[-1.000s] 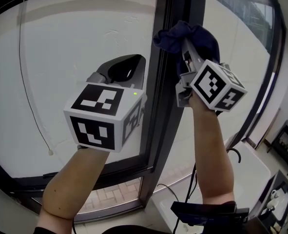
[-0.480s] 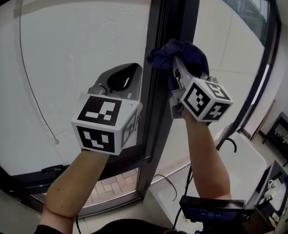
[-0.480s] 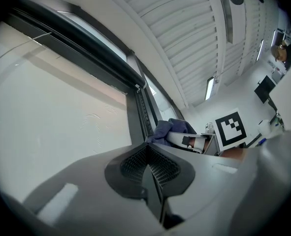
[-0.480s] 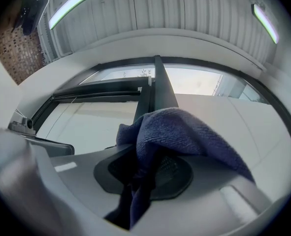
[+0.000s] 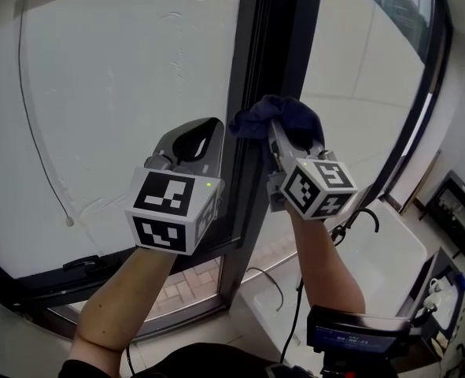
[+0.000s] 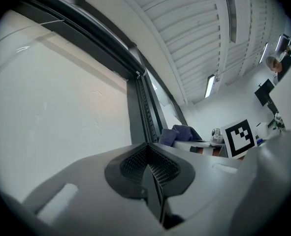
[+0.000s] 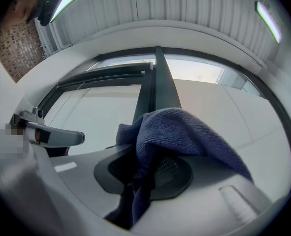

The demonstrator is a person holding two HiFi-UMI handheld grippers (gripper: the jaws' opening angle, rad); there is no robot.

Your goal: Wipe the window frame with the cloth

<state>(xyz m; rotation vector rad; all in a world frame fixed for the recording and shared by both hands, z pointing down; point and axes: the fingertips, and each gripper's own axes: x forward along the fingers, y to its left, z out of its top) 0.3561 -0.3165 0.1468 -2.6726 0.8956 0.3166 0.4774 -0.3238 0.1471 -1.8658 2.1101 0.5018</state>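
Right gripper [image 7: 144,177]: jaws pinching the dark blue terry cloth [image 5: 280,116] (bunched over the jaw tips).
Cloth position: against the dark vertical window frame [image 5: 253,85], centre of the head view.
Left gripper [image 6: 152,175]: jaws pressed together, nothing between them.

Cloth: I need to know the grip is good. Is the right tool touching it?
Touching. The right gripper view shows the cloth pinched between the jaws of the right tool, with the rest draped over them.

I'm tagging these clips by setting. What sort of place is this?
Probably an office or workroom, indoors beside a large window. A tall dark window frame divides big panes, a ribbed ceiling carries a strip light, and what looks like a monitor shows at the room's far side.
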